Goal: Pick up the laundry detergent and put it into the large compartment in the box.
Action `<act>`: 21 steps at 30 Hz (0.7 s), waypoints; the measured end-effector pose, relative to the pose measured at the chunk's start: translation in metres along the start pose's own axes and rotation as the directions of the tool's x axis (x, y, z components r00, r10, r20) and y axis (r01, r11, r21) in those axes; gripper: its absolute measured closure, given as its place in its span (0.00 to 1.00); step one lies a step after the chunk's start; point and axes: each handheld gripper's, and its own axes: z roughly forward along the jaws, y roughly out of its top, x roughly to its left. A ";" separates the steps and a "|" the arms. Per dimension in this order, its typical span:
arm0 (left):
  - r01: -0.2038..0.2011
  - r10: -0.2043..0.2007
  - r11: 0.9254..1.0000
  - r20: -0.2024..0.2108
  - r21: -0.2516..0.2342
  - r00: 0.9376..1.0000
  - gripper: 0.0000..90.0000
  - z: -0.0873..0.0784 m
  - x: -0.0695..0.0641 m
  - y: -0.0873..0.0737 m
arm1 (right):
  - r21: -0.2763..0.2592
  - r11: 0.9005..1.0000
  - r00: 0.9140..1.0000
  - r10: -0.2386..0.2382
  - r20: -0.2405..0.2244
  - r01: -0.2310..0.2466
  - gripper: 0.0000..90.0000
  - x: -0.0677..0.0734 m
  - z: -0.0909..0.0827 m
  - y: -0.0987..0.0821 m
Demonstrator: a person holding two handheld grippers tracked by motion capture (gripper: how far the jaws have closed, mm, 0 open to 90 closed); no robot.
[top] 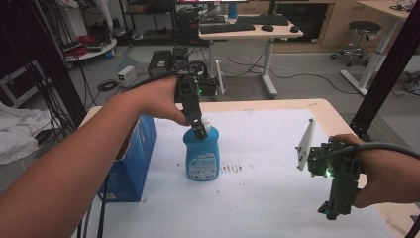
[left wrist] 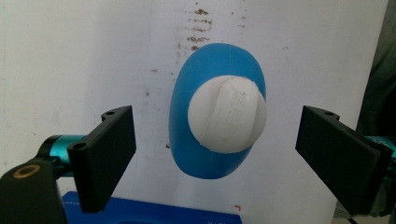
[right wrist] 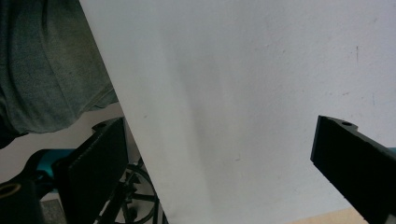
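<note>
Bottle (top: 201,153) upright on worktop (top: 277,148), white cap (left wrist: 227,114) directly below left tongs (top: 200,130), jaws released, straddling it. Right tongs (top: 331,210) released, well apart.

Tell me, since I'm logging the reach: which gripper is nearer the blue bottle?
Left. The left gripper hangs open right above the bottle cap; the right gripper sits far off at the table's right edge.

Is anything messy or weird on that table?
Yes. Reddish-brown specks and smears dirty the white table cover just right of the blue bottle, like something spilled or rubbed off. The bottle itself stands upright with its white cap on, and the blue box looks fine.
</note>
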 end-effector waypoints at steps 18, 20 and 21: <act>-0.033 0.032 0.998 0.033 0.051 0.999 0.14 0.029 -0.001 0.004 | -0.003 1.000 1.000 0.011 -0.003 -0.012 0.04 0.001 0.002 -0.003; -0.034 0.032 0.998 0.035 0.062 0.999 0.14 0.033 -0.001 0.005 | -0.002 1.000 1.000 0.011 -0.005 -0.011 0.04 0.001 0.002 -0.003; -0.037 0.035 0.997 0.036 0.065 0.999 0.14 0.034 -0.001 0.005 | -0.001 1.000 1.000 0.011 -0.006 -0.011 0.04 0.001 0.003 -0.004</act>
